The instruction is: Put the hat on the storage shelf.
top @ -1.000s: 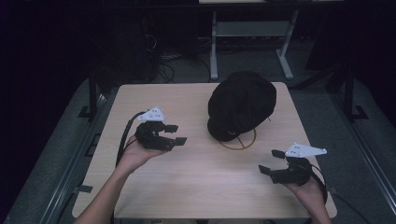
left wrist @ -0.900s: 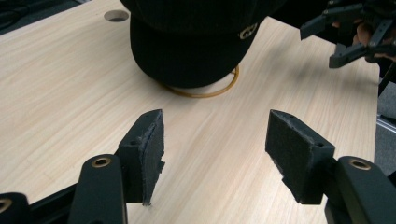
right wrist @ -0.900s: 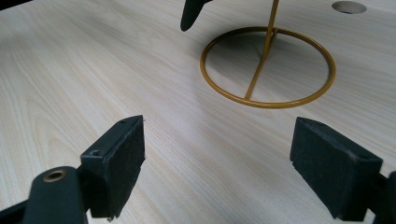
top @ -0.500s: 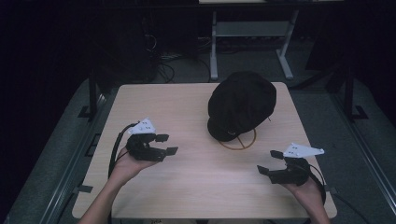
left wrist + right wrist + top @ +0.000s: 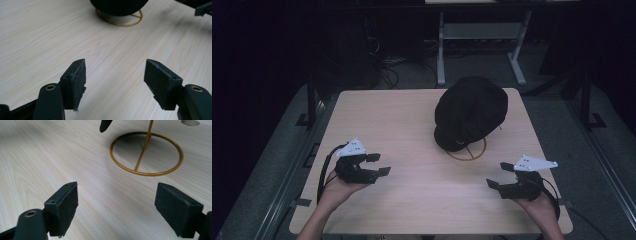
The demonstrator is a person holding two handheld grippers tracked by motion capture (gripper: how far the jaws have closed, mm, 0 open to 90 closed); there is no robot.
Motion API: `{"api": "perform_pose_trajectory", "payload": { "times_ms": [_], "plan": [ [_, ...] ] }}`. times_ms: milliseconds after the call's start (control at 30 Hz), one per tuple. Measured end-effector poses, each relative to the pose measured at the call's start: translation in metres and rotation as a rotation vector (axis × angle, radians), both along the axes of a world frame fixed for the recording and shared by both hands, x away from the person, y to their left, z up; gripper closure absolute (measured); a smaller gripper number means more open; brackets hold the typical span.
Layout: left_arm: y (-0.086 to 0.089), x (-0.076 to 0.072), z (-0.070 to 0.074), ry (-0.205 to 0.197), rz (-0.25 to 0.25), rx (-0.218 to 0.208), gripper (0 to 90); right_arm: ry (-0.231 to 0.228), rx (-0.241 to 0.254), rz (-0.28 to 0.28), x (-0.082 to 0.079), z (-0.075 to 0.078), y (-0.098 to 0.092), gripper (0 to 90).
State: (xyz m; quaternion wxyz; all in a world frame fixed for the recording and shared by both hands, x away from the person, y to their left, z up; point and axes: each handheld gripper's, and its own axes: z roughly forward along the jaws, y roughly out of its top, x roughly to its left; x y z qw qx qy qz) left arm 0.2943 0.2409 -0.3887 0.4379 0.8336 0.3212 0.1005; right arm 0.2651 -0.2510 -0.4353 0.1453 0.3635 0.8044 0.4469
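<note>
A black cap (image 5: 472, 112) sits on a gold wire stand (image 5: 469, 156) at the far right of the light wood table (image 5: 412, 125). My left gripper (image 5: 381, 165) hovers low over the near left part of the table, open and empty, jaws pointing right. In the left gripper view the pads (image 5: 77, 80) stand wide apart over bare wood, with the cap (image 5: 117, 5) and stand ring (image 5: 120, 24) ahead. My right gripper (image 5: 499, 175) is at the near right, open and empty, jaws pointing left. Its own view has the stand ring (image 5: 147, 173) just beyond the pads (image 5: 67, 205).
The table's edges drop to a grey floor on both sides. A metal desk frame (image 5: 442, 50) and cables stand behind the table. A round hole (image 5: 190, 122) in the tabletop lies past the stand. The other gripper (image 5: 202, 8) appears at the left gripper view's top right.
My left hand has drawn back toward the near left of the table and sunk lower. The right hand and the cap have stayed put.
</note>
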Motion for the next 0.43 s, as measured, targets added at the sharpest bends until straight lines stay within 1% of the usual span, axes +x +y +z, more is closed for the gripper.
{"api": "perform_pose_trajectory", "payload": {
  "times_ms": [133,167,267,333,367,433],
  "plan": [
    [0.008,-0.007,-0.007,-0.004,0.02,-0.021,33.8,0.003,0.008,-0.003,0.0,0.0,-0.001,18.4],
    [0.01,-0.008,-0.009,-0.009,0.027,-0.019,33.8,0.004,0.012,-0.003,0.0,0.0,-0.001,18.4],
    [0.016,-0.011,-0.015,-0.01,0.054,-0.053,33.8,0.005,0.016,-0.005,-0.002,-0.001,-0.003,18.0],
    [0.018,-0.014,-0.021,-0.026,0.073,-0.072,33.7,0.011,0.024,-0.011,-0.003,-0.001,-0.003,17.9],
    [0.019,-0.015,-0.023,-0.03,0.08,-0.069,33.3,0.005,0.026,-0.014,-0.003,-0.002,-0.004,17.5],
    [0.018,-0.016,-0.026,-0.037,0.082,-0.045,31.7,0.006,0.039,-0.021,-0.003,-0.002,-0.005,17.2]
  ]
}}
